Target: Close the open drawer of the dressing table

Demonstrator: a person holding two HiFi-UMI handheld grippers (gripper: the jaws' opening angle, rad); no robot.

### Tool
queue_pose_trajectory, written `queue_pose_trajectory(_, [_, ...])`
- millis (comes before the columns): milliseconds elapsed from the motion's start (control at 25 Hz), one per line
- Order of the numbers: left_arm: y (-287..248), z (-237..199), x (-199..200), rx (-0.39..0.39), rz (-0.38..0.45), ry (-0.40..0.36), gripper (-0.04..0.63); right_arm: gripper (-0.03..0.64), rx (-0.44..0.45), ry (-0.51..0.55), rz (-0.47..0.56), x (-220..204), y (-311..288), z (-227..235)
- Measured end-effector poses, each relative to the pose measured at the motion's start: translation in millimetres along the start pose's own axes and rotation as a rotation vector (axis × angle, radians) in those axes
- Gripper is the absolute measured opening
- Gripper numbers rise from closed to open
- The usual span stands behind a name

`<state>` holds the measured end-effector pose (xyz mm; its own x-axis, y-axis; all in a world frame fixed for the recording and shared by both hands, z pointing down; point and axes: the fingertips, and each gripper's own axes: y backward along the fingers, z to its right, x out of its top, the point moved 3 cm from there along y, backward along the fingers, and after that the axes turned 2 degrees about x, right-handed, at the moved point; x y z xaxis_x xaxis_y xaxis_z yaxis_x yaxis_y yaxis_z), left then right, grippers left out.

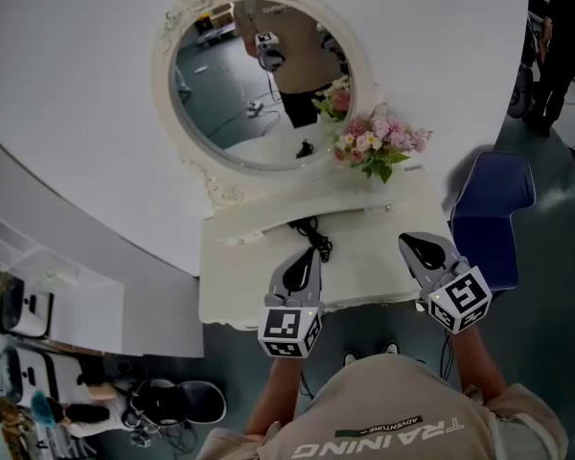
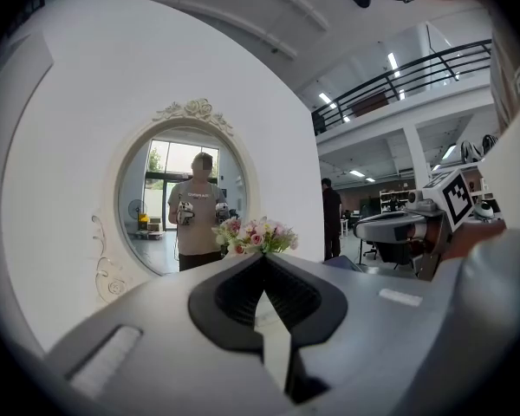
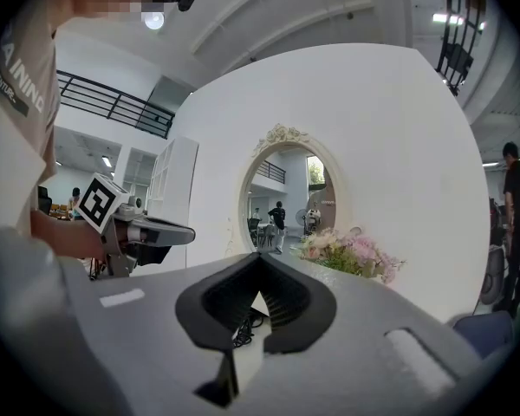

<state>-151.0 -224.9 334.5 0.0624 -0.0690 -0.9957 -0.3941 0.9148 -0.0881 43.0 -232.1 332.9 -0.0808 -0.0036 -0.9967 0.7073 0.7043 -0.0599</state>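
Head view: both tongs over the desk, drawer not visible.
Left tongs [image 1: 310,254] and right tongs [image 1: 418,243] are pressed together, empty, above the desk's [image 1: 232,290] near edge; the drawer probably lies beneath it, equally near both.

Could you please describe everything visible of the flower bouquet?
The bouquet is a loose bunch of pink, white and cream blooms with green leaves. It sits at the back right of the dressing table, beside the lower right rim of the oval mirror, which reflects part of it. Its container cannot be made out.
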Motion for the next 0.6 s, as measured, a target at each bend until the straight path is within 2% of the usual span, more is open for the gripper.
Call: queue_pose_trajectory(600, [5.3, -0.9, -12.6, 0.003, -0.014, 0.033, 0.018, 0.002, -0.017, -0.009, -0.018, -9.6, 1.1, 0.6])
